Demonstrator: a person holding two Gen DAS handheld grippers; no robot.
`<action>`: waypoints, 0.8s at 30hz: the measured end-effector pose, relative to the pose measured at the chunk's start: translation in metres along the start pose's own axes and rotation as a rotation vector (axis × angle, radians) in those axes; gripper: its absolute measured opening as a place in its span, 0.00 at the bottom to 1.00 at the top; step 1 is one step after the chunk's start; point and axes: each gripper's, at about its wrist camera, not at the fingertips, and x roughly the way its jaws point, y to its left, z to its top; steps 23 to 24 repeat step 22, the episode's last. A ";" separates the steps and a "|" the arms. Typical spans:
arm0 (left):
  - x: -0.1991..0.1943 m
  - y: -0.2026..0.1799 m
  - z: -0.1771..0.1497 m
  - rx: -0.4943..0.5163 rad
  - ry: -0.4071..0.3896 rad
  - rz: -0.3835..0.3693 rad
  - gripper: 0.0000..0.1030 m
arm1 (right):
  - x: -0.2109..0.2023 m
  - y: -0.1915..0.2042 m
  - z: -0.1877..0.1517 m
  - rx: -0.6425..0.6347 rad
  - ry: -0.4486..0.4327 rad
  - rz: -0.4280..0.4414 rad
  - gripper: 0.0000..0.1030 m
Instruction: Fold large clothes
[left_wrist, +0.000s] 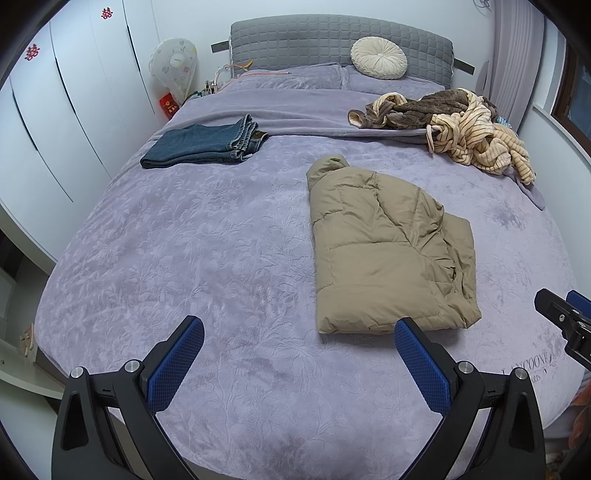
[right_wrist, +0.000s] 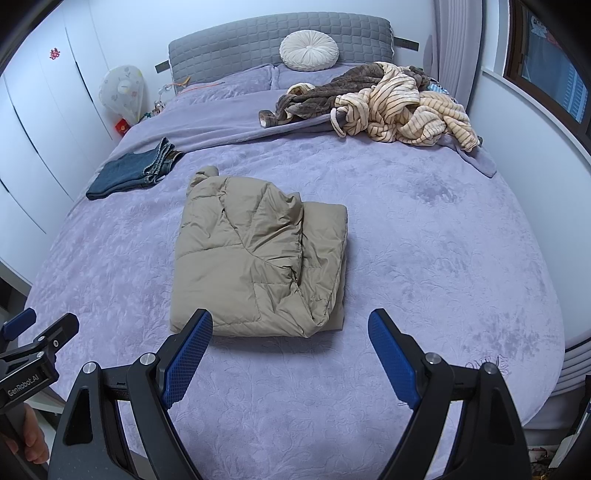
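Observation:
A tan puffer jacket (left_wrist: 388, 251) (right_wrist: 262, 254) lies folded into a compact rectangle on the purple bedspread (left_wrist: 221, 240) (right_wrist: 424, 240). Folded blue jeans (left_wrist: 207, 142) (right_wrist: 133, 171) rest at the far left of the bed. A tangled heap of brown and striped cream robes (left_wrist: 454, 122) (right_wrist: 384, 103) lies at the far right near the pillows. My left gripper (left_wrist: 299, 332) hovers open over the near edge of the bed, just in front of the jacket's near left corner. My right gripper (right_wrist: 290, 326) also stands open, with the jacket's near edge just beyond its fingertips. Neither holds anything.
A grey headboard (left_wrist: 332, 40) with a round cream cushion (left_wrist: 378, 57) stands at the back. White wardrobe doors (left_wrist: 55, 110) line the left side, a covered fan (left_wrist: 173, 66) stands in the corner. A curtain and window (right_wrist: 546, 62) are on the right.

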 end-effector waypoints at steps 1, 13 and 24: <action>-0.001 -0.001 0.000 0.001 -0.001 0.000 1.00 | 0.000 0.000 0.000 0.000 0.000 0.000 0.86; 0.004 0.007 -0.002 -0.011 0.002 0.007 1.00 | 0.000 0.000 0.000 0.002 0.003 -0.001 0.86; 0.003 0.006 -0.003 -0.008 0.001 -0.004 1.00 | 0.004 0.003 0.000 -0.012 0.016 0.003 0.86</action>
